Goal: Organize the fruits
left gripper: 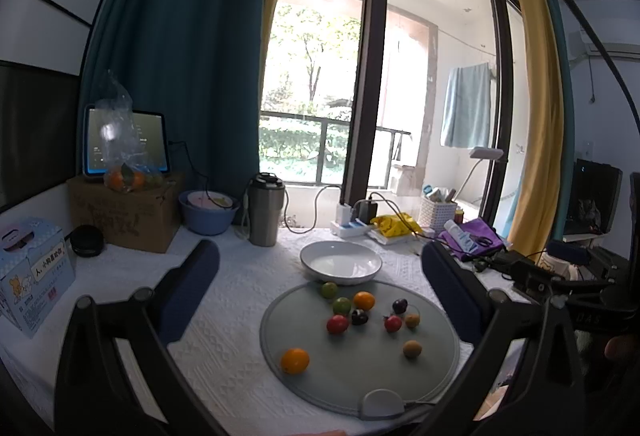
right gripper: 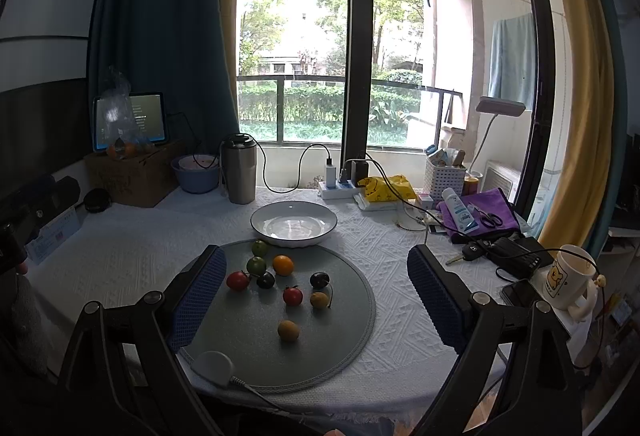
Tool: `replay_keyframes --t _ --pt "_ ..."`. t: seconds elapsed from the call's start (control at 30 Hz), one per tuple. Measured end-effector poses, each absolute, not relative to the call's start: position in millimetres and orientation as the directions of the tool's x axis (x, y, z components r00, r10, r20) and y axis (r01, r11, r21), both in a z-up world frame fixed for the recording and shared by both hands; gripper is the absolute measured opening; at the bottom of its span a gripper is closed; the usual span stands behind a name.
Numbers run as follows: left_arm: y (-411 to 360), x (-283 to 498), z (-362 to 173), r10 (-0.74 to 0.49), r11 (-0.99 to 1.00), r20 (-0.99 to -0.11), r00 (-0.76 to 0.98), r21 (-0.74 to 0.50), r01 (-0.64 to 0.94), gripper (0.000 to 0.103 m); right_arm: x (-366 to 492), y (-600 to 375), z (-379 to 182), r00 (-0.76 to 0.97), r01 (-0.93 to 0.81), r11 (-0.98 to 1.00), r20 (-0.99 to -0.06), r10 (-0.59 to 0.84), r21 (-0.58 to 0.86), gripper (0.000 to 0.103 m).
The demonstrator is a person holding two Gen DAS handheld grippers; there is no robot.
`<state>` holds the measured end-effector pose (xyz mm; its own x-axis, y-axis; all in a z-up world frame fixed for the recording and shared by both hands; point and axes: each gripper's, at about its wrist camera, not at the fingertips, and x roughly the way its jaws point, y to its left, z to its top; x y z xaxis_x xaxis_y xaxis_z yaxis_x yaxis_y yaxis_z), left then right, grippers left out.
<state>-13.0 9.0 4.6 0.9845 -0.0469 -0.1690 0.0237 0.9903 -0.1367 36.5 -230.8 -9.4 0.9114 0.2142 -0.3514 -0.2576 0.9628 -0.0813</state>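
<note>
Several small fruits lie on a round grey mat (left gripper: 360, 376) (right gripper: 344, 348): two oranges (left gripper: 295, 360) (left gripper: 364, 300) (right gripper: 283, 264), green ones (left gripper: 341, 305) (right gripper: 256, 265), red ones (left gripper: 337, 324) (right gripper: 293, 296), dark plums (left gripper: 399, 306) (right gripper: 319, 279) and yellowish ones (left gripper: 412, 348) (right gripper: 288, 330). An empty white bowl (left gripper: 340, 262) (right gripper: 294, 224) stands just behind the mat. My left gripper (left gripper: 320, 268) is open and empty, above the table before the mat. My right gripper (right gripper: 316, 276) is open and empty, above the mat.
A steel tumbler (left gripper: 265, 209) (right gripper: 239, 169), a blue bowl (left gripper: 208, 211), a cardboard box with a bag of fruit (left gripper: 128, 211), a power strip with cables (right gripper: 340, 187), a white basket (right gripper: 444, 175), a purple cloth with scissors (right gripper: 480, 215) and a mug (right gripper: 564, 276) stand around the table.
</note>
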Motion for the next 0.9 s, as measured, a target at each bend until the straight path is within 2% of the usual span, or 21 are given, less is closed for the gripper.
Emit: replay_keyframes --t 0.9 --pt "7.1 -13.3 5.2 -0.051 0.99 -0.171 0.984 -0.136 0.028 0.102 37.8 -230.3 -9.2 0.91 -0.258 0.963 -0.356 0.215 -0.08 0.094"
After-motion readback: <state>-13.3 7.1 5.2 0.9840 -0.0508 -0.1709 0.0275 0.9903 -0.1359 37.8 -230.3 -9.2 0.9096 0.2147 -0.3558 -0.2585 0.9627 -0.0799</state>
